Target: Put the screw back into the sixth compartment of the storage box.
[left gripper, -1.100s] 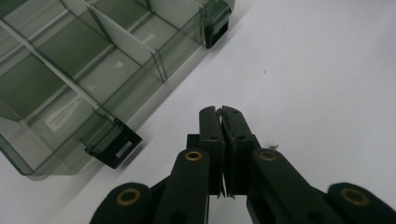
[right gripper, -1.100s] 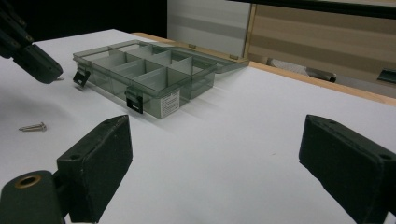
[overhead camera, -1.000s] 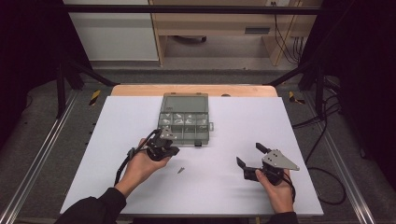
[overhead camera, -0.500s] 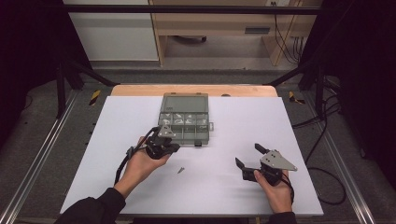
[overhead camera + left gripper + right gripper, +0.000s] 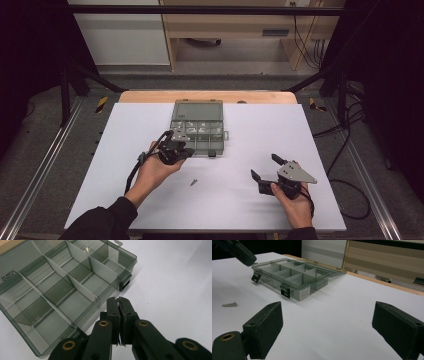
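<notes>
Left tongs closed, right tongs agape

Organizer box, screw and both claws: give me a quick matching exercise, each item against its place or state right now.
Items:
1. left claw
2. right claw
3. screw
4. box

States:
A. lid open, compartments exposed
B. jaws wide open, above bare table
C. lying loose on the white table, between the hands
D. jaws shut, at the box's near edge

Pairs: 1-D, 2-B, 3-C, 4-A
</notes>
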The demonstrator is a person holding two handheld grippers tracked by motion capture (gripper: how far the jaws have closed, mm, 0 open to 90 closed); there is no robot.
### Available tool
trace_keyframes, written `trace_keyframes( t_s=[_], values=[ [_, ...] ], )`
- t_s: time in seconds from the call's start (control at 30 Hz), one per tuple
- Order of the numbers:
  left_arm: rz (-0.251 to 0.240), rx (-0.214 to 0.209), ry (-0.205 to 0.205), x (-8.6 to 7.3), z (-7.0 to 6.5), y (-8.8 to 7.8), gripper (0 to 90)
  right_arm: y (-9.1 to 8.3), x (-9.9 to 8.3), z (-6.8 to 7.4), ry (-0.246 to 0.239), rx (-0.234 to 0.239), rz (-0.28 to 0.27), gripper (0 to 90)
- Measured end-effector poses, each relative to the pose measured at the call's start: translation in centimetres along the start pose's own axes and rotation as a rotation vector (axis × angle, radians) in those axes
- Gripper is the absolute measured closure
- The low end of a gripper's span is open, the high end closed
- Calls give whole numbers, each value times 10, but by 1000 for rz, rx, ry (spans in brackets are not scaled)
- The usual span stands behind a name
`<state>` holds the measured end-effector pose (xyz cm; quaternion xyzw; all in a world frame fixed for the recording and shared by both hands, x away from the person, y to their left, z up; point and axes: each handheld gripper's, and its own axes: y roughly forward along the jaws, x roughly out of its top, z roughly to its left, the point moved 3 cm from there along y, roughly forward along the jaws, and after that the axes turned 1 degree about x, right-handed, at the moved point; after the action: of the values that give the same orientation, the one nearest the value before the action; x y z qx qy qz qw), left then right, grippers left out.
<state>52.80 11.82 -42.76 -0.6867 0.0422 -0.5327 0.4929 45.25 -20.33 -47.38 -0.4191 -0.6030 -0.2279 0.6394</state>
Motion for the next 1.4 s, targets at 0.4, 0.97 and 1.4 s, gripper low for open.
trace_keyframes(
  t_s=[0.4,0.97,1.4],
  values=[
    [-17,51,-32,9,13,5,880,-2,0,-2,8,-4,-9,99],
    [-18,95,-68,4,36,23,865,-3,-1,-4,19,2,-7,92],
    [-98,96,-67,7,27,-3,446,-4,0,-4,20,-6,-11,90]
  ],
)
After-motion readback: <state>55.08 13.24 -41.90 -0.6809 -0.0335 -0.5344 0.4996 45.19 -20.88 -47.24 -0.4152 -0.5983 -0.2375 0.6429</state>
